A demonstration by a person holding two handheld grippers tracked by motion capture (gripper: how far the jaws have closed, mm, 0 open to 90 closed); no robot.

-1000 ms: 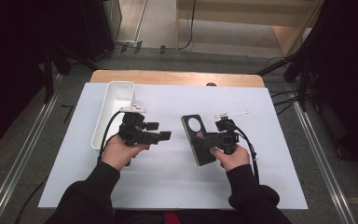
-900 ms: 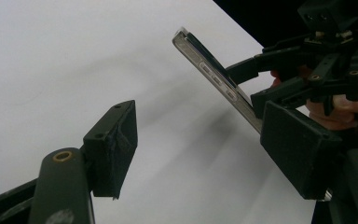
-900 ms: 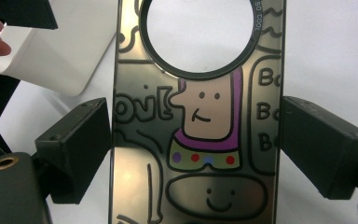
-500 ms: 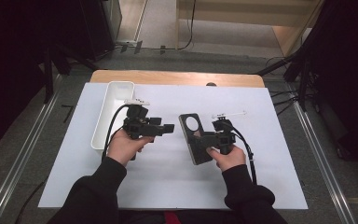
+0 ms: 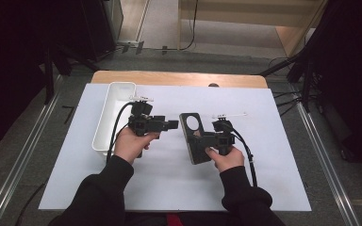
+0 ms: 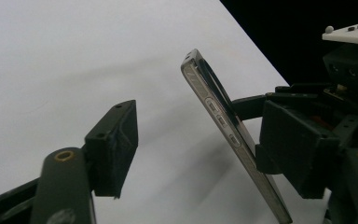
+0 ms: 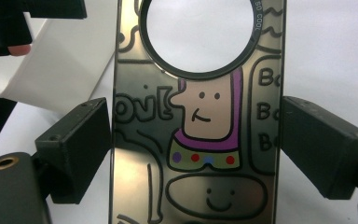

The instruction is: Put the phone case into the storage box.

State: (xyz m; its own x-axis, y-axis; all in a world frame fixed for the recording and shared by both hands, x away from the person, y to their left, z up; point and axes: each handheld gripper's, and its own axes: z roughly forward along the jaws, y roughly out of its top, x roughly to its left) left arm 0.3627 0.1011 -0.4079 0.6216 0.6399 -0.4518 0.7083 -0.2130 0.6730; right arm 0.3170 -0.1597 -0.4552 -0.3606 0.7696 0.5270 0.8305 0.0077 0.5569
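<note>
At the near edge of the table, two dark sleeves reach in over the white mat (image 5: 169, 183) that covers most of the tabletop. The right gripper (image 5: 206, 140) has its jaws closed against the two long edges of a phone case (image 5: 195, 136), a dark, glossy one with a round camera cutout and a cartoon figure in purple; the case is held tilted up off the mat, just right of centre. Just left of it, the left gripper (image 5: 172, 125) points toward the case with its jaws standing wide apart and holding nothing; the case's side buttons show between them. Left of that hand, a long white tray (image 5: 107, 127) lies on the mat. Farther off, a strip of bare wooden tabletop (image 5: 179, 78) shows beyond the mat, then grey floor, black stands and cables, and pale wooden furniture.
</note>
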